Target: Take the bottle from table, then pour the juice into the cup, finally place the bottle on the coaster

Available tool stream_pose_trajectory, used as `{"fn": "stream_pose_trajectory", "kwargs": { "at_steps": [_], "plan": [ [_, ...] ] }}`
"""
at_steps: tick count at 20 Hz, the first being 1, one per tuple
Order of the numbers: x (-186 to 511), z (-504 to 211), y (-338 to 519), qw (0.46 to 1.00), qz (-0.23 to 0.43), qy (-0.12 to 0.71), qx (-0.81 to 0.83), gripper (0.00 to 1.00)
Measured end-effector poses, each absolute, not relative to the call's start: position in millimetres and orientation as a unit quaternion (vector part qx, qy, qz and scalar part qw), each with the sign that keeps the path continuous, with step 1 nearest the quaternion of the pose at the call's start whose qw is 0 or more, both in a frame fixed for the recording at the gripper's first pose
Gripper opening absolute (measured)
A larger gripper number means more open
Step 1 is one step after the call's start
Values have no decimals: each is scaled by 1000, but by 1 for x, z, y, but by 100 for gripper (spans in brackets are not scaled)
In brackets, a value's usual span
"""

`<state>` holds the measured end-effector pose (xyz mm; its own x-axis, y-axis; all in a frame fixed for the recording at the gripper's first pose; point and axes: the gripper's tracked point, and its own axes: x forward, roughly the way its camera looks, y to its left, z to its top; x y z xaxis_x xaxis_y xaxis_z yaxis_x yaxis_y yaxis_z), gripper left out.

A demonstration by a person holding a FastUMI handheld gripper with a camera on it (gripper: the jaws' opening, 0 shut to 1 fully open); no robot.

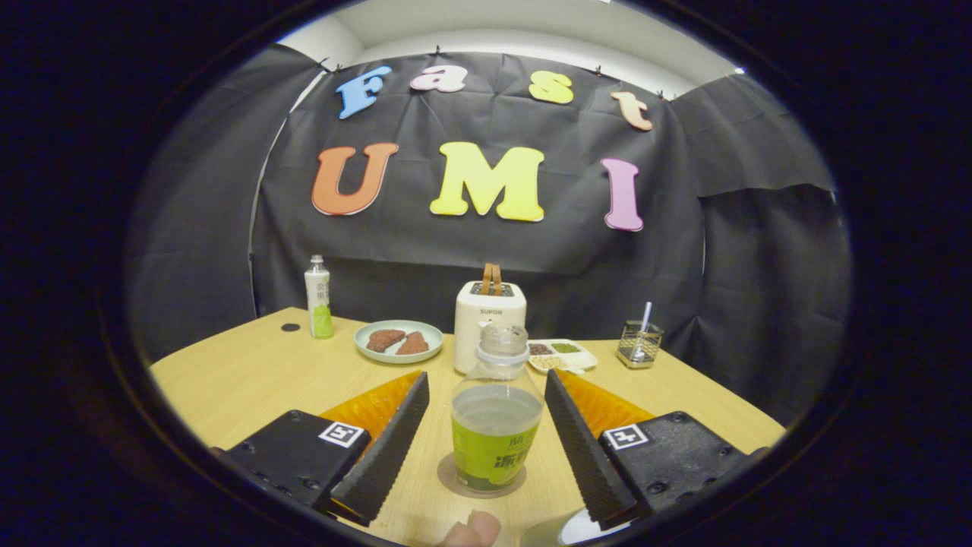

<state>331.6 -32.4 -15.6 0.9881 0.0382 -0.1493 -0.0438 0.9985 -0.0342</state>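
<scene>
Gripper [486, 433] is spread wide, jaws clear of the bottle [495, 414], which stands upright on the coaster [456, 480] btwn them, cap off. Looks light, thin plastic w/ liquid inside, prob squeezable & slick, so grab at the label band. Toaster [489, 323] sits well behind the bottle w/ bare table [235, 376] either side.

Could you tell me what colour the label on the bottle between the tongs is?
Green, seen in the gripper view: bottle.
</scene>
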Motion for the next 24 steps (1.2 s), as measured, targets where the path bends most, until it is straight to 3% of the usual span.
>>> {"fn": "stream_pose_trajectory", "kwargs": {
  "at_steps": [24],
  "plan": [
    [118,14,-90,999,9,38,-16,100]
  ]
}}
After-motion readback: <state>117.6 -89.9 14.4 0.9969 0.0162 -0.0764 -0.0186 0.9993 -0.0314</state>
